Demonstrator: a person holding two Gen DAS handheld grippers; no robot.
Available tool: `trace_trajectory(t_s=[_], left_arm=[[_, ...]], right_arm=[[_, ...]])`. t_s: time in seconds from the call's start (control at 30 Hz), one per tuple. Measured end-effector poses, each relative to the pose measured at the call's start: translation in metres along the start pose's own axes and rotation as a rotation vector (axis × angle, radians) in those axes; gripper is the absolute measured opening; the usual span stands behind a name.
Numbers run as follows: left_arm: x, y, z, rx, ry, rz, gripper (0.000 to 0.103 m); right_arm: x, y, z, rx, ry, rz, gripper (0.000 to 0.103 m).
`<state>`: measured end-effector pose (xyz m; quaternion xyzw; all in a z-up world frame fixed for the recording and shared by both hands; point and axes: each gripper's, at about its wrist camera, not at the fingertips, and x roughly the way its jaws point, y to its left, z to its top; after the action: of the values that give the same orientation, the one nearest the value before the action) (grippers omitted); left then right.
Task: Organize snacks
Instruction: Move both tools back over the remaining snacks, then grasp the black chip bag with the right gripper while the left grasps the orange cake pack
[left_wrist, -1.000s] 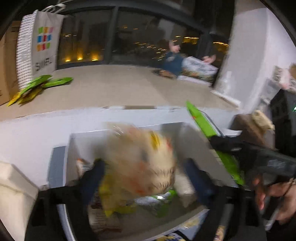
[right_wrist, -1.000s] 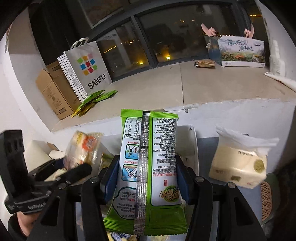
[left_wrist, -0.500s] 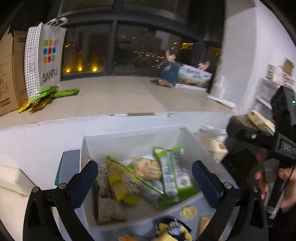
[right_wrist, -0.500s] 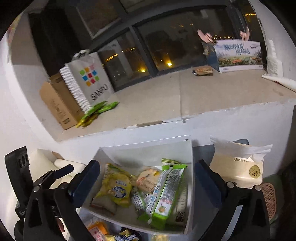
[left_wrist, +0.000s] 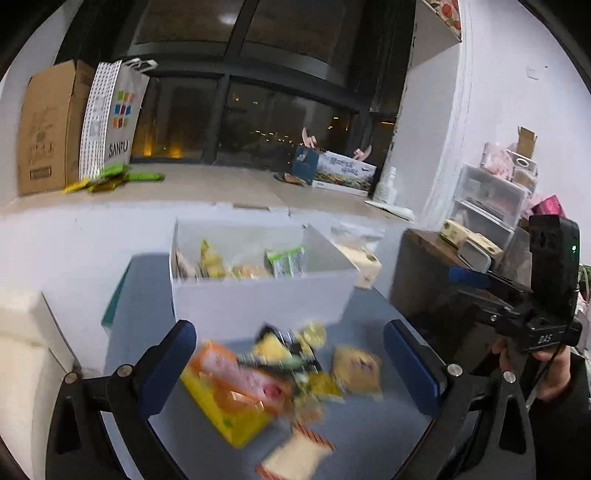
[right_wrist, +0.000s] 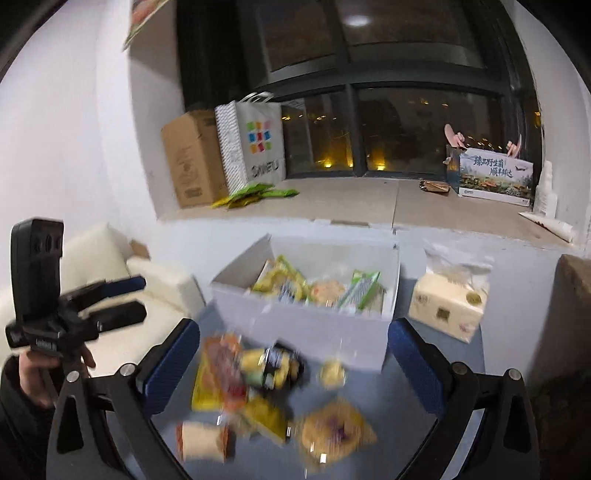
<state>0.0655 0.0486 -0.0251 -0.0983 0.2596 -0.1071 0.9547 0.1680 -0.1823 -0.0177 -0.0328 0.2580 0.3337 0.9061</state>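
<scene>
Picking the next packet is the step in hand, as judged from the layout; both tongs stand wide apart and grip nothing. The right tongs (right_wrist: 291, 365) have just been opening, and nothing lies between their jaws; the left tongs (left_wrist: 290, 360) hover likewise over the loose snacks.

Take the white box (right_wrist: 306, 325) as your landmark; it sits on the blue-grey bench (right_wrist: 413, 424) and already holds several packets, among them a green packet (right_wrist: 360, 290) leaning near its right wall. The unsorted pile lies just in front of the box: an orange-and-yellow packet (right_wrist: 218, 373) at the left, a dark round-cornered packet (right_wrist: 275, 363) close to the box front, a small yellow round item (right_wrist: 332, 373) to its right, and a round pastry in clear wrap (right_wrist: 334, 432) nearest to you.

Select one packet only; the pile overlaps, so favour an item at its edge, such as the pastry; centre the jaws across its narrow side; close gently, since the wrap will probably crumple and slip; lift clear of the box front before moving over the box. Keep the two tongs apart to avoid a clash. Blur hides the finer labels.
</scene>
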Motion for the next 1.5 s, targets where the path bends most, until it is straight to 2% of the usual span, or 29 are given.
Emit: trace_trajectory(t_s=[0.07,0.3,0.4,0.47,0.53,0.73,0.83,1.03,1.13,1.3,1.33,1.37,1.4,1.43,1.5], left_arm=[[-0.008,-0.004,-0.014,-0.005,0.031,0.006,0.103],[-0.021,-0.014,-0.044,-0.044,0.048,0.011,0.103],[-0.022,-0.016,-0.046,-0.035,0.041,0.026,0.103],[-0.023,-0.016,-0.046,-0.037,0.036,0.023,0.103],[-0.022,-0.016,-0.047,-0.041,0.038,0.019,0.103],[-0.020,-0.010,-0.053,-0.063,0.047,0.032,0.103],[-0.022,-0.003,-0.058,-0.085,0.050,0.045,0.103],[-0.024,0.017,-0.067,-0.139,0.055,0.068,0.103],[-0.024,0.027,-0.071,-0.167,0.057,0.077,0.103],[-0.022,0.038,-0.077,-0.201,0.070,0.092,0.103],[-0.022,0.039,-0.078,-0.202,0.070,0.094,0.103],[-0.021,0.039,-0.079,-0.205,0.071,0.099,0.103],[-0.021,0.040,-0.079,-0.207,0.073,0.101,0.103],[-0.020,0.040,-0.079,-0.208,0.074,0.100,0.103],[-0.018,0.042,-0.080,-0.209,0.078,0.106,0.103]], right_arm=[[-0.014,0.006,-0.015,-0.019,0.009,-0.022,0.103],[-0.043,0.008,-0.057,-0.014,0.050,-0.072,0.103],[-0.040,0.006,-0.067,0.025,0.052,-0.022,0.103],[-0.029,0.010,-0.071,0.016,0.073,-0.026,0.103],[-0.016,0.018,-0.072,-0.019,0.099,-0.044,0.103],[0.035,0.037,-0.068,-0.098,0.166,-0.006,0.103],[0.067,0.045,-0.062,-0.168,0.197,-0.045,0.103],[0.145,0.064,-0.061,-0.388,0.301,-0.138,0.103],[0.171,0.069,-0.064,-0.449,0.334,-0.164,0.103],[0.208,0.079,-0.075,-0.584,0.371,-0.285,0.103],[0.213,0.081,-0.078,-0.609,0.375,-0.302,0.101],[0.215,0.081,-0.079,-0.622,0.372,-0.309,0.083],[0.222,0.080,-0.080,-0.622,0.407,-0.309,0.056],[0.225,0.078,-0.080,-0.604,0.429,-0.307,0.055],[0.220,0.074,-0.075,-0.549,0.418,-0.270,0.052]])
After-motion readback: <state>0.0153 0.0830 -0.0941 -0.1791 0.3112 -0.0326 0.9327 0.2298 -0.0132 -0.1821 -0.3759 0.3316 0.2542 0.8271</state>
